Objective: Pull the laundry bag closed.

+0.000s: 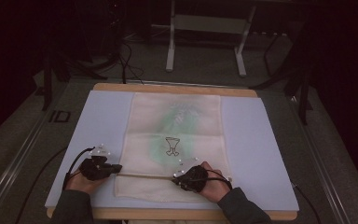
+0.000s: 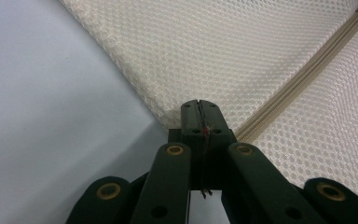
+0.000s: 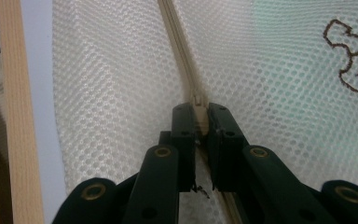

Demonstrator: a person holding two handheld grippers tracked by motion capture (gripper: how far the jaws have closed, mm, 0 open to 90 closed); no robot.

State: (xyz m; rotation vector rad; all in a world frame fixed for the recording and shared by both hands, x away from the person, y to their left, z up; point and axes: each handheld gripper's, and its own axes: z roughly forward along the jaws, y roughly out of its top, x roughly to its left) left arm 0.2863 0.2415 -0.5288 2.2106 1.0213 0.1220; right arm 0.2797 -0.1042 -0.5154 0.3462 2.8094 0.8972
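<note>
Nearby, blue mat (image 1: 256, 140) under mesh bag (image 1: 177, 116)

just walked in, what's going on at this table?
A person is working the zipper of a cream mesh laundry bag lying flat on a pale blue mat. The left claw is shut on the bag's edge at the zipper's end, pinning it. The right claw is shut on the zipper pull further along the line. Something green shows through the mesh.
</note>
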